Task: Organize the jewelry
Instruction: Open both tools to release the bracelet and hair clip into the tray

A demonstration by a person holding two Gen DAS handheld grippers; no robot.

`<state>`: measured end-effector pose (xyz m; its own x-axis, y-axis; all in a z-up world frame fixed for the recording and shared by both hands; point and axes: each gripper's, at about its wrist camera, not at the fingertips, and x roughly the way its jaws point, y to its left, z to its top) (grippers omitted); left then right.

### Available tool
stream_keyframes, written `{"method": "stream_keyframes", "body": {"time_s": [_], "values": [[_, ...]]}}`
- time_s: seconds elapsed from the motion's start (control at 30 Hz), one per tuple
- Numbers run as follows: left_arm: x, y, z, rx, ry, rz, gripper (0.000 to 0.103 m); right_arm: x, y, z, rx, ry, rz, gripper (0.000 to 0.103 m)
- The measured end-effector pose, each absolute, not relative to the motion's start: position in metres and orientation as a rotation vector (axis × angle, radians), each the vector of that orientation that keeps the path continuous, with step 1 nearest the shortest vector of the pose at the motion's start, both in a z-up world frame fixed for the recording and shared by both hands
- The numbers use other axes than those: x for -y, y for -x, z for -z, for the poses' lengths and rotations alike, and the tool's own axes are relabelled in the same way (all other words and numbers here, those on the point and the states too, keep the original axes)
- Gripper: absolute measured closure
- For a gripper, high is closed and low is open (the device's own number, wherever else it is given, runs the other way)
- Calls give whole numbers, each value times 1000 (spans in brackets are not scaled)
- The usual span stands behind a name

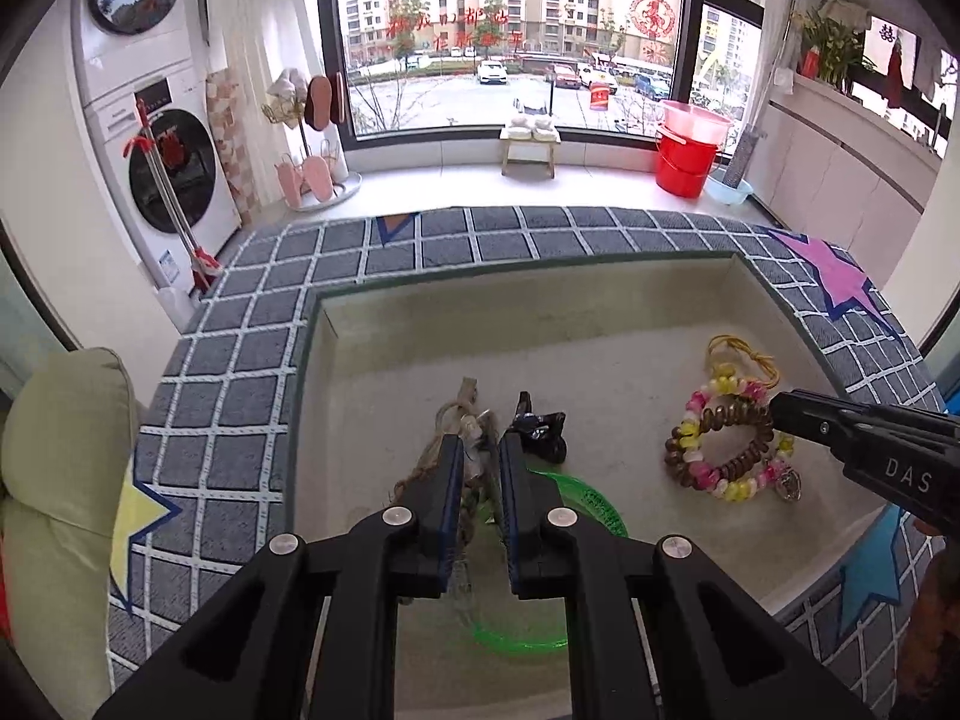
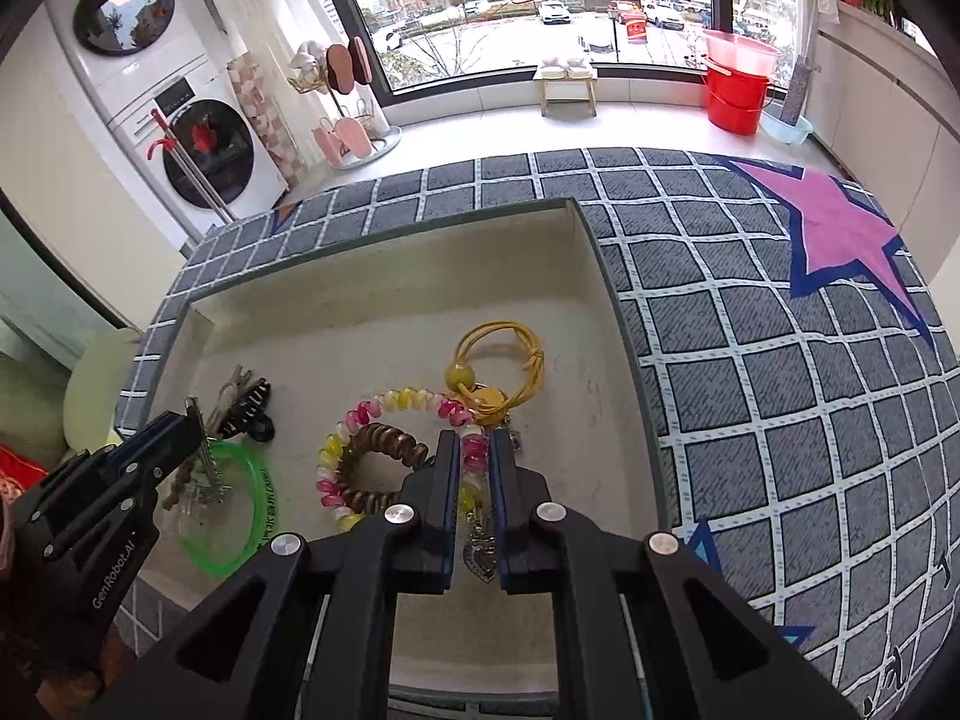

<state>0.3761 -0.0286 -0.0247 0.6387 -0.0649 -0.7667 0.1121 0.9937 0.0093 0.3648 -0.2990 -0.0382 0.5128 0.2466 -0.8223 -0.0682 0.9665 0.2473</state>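
Observation:
A shallow beige tray [image 1: 540,324] [image 2: 384,312] lies on a grey checked cloth. My left gripper [image 1: 480,450] [image 2: 189,420] is shut on a silvery comb-like hair piece with twine [image 1: 465,420] [image 2: 207,474], above a green bangle [image 1: 591,498] [image 2: 252,510]. A black hair claw [image 1: 540,429] [image 2: 255,414] lies beside it. My right gripper [image 2: 474,450] [image 1: 780,414] is shut on a pink-yellow spiral bracelet [image 2: 396,402] [image 1: 720,390] with a heart charm [image 2: 480,558]. A brown spiral band [image 2: 384,444] [image 1: 738,420] and a yellow cord bracelet [image 2: 510,348] [image 1: 744,354] lie there too.
The checked cloth [image 1: 240,420] [image 2: 780,420] with coloured stars covers the table around the tray. A green cushion [image 1: 54,480] is at the left. Behind stand stacked washing machines [image 1: 156,120], a small stool [image 1: 531,144] and red buckets [image 1: 690,150] by the window.

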Motion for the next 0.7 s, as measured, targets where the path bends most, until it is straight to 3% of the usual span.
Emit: {"method": "stream_keyframes", "body": {"time_s": [0.03,0.07,0.13,0.53,0.57,0.6,0.63,0.7], "values": [[29,-376,23,-871,-60,101,78,300,-364,37,-1015,-204,-199,82],[29,-375,20,-868,-59,105,78,301,-363,36,-1013,-213,-205,63],[30,-372,15,-855,-56,107,78,302,-359,31,-993,-219,-198,40],[33,-358,3,-871,-47,102,77,303,-335,10,-960,-215,-207,40],[31,-356,2,-873,-47,97,71,304,-333,9,-960,-216,-207,40],[30,-354,1,-874,-47,92,30,305,-329,8,-961,-217,-206,40],[28,-350,0,-872,-46,73,3,305,-326,7,-961,-220,-208,40],[23,-339,-7,-829,-36,40,0,307,-320,5,-962,-222,-210,40]]}}
